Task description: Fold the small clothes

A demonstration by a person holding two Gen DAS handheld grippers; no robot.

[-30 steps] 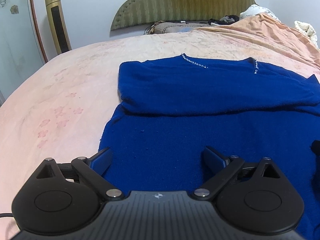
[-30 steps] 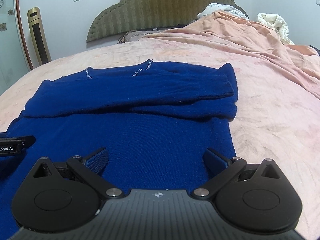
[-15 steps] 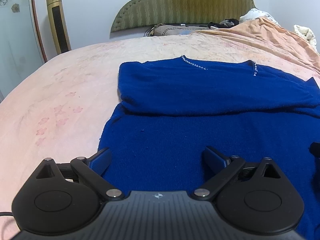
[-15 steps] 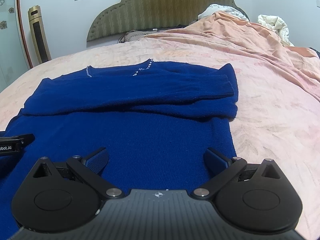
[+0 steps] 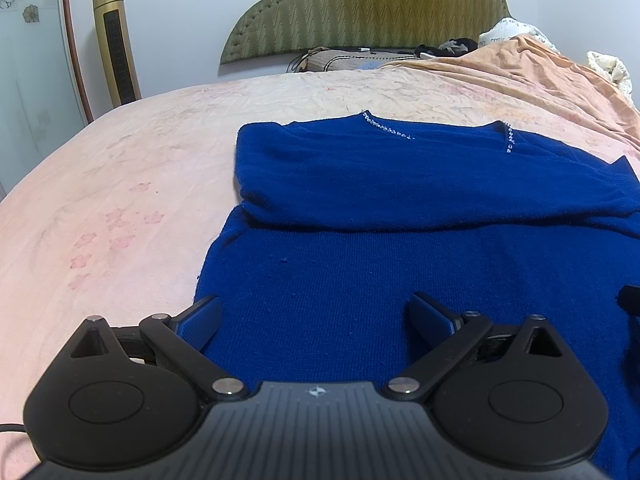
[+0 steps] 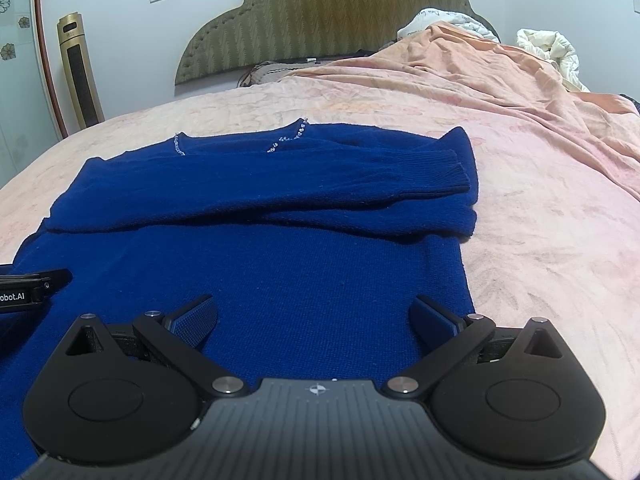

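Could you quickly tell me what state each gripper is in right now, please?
Left gripper: open, holding nothing, over the blue sweater.
Right gripper: open, holding nothing, over the same sweater.

Soft even indoor light, sharp focus, fisheye-bent dark corners.

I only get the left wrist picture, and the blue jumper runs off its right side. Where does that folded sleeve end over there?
Observer: In the right wrist view the sleeve lies across the jumper, and its ribbed cuff stops just short of the jumper's right edge.
Operator: And the black bit at my right edge?
Observer: That is the right gripper. It is wide open at the jumper's lower right corner and grips nothing.
Operator: What lies beyond the jumper on that side?
Observer: Pink bedsheet borders its whole right edge.
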